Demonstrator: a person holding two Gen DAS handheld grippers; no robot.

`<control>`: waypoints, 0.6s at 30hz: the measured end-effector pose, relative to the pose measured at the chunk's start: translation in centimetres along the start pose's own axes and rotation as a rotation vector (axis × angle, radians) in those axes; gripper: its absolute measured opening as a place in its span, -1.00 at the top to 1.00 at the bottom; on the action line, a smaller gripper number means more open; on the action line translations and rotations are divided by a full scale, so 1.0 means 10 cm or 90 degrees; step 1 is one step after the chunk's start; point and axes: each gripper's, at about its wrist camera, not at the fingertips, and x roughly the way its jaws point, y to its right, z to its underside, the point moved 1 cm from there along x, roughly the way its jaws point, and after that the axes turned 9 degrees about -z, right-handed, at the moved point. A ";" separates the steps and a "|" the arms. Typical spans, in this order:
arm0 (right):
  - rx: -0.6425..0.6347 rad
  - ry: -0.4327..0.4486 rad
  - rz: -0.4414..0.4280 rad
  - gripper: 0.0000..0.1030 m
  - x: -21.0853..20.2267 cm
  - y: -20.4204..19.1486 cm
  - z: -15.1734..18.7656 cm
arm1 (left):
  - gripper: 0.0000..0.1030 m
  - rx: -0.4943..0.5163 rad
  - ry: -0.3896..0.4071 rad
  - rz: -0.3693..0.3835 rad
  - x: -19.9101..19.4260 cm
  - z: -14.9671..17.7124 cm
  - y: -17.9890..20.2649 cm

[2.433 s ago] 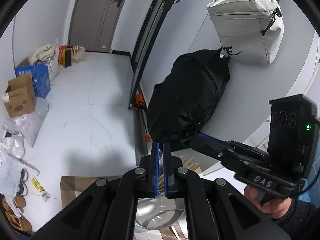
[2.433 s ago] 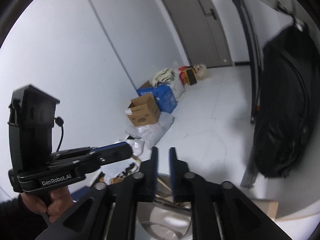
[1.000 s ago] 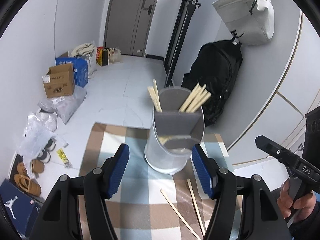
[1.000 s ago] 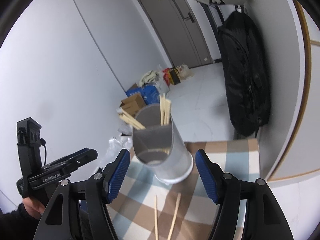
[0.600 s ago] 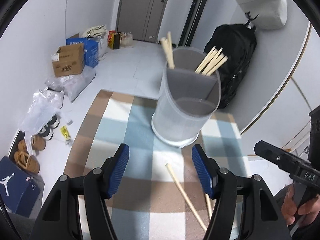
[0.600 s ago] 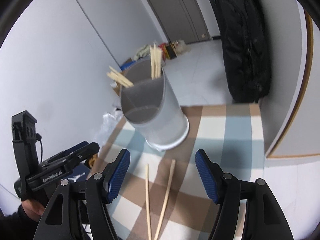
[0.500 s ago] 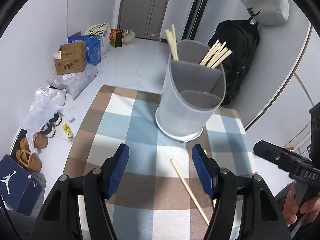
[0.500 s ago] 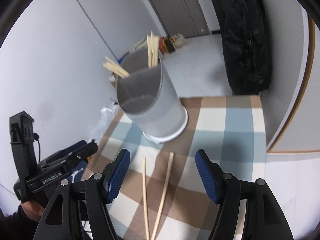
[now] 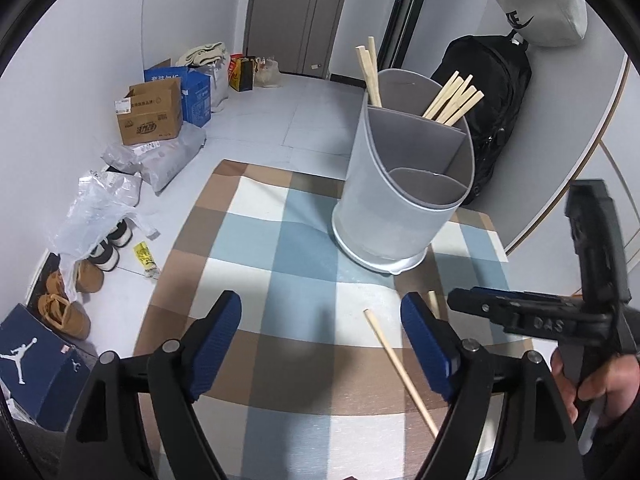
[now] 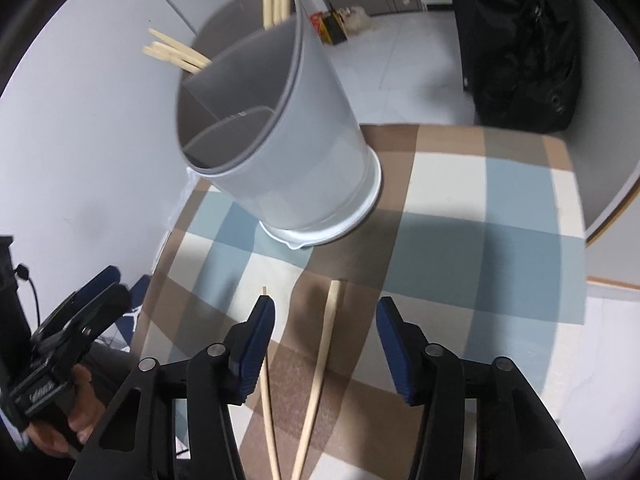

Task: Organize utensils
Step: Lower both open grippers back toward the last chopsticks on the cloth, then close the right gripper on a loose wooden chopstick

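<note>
A grey divided utensil holder (image 9: pixel 400 184) (image 10: pixel 288 152) stands upright on the checked cloth, with several wooden chopsticks sticking out of its two back compartments. Two loose chopsticks lie on the cloth in front of it. My left gripper (image 9: pixel 320 320) (image 10: pixel 100 288) hovers open over the cloth, jaws opening, nothing between them; one chopstick (image 9: pixel 400 368) lies by its right finger. My right gripper (image 10: pixel 326 320) (image 9: pixel 472 304) points down at the pair, jaws closing. The thicker chopstick (image 10: pixel 320 368) lies between its pads, untouched. The thinner chopstick (image 10: pixel 266 380) runs under its left finger.
The checked cloth (image 9: pixel 280 248) covers a small table with edges close on the left and far side. On the floor beyond lie cardboard boxes (image 9: pixel 150 116), bags and shoes (image 9: pixel 80 280). A black backpack (image 9: pixel 492 100) leans on the wall behind the holder.
Both grippers have sunk toward the cloth and tipped downward, the right one more. The left jaws have widened and the right jaws have narrowed around the loose chopstick.
</note>
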 end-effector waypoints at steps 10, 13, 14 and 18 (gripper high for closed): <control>0.015 -0.055 0.039 0.43 0.33 0.04 -0.10 | -0.54 -0.014 -0.014 -0.015 0.06 0.01 -0.18; -0.004 -0.057 0.067 0.50 0.38 0.00 -0.10 | -0.54 -0.014 -0.020 -0.015 0.08 0.02 -0.20; -0.005 -0.056 0.070 0.52 0.40 -0.02 -0.12 | -0.54 -0.014 -0.024 -0.014 0.09 0.02 -0.21; -0.002 -0.054 0.078 0.87 0.40 0.00 -0.11 | -0.54 -0.009 -0.033 -0.016 0.13 0.04 -0.21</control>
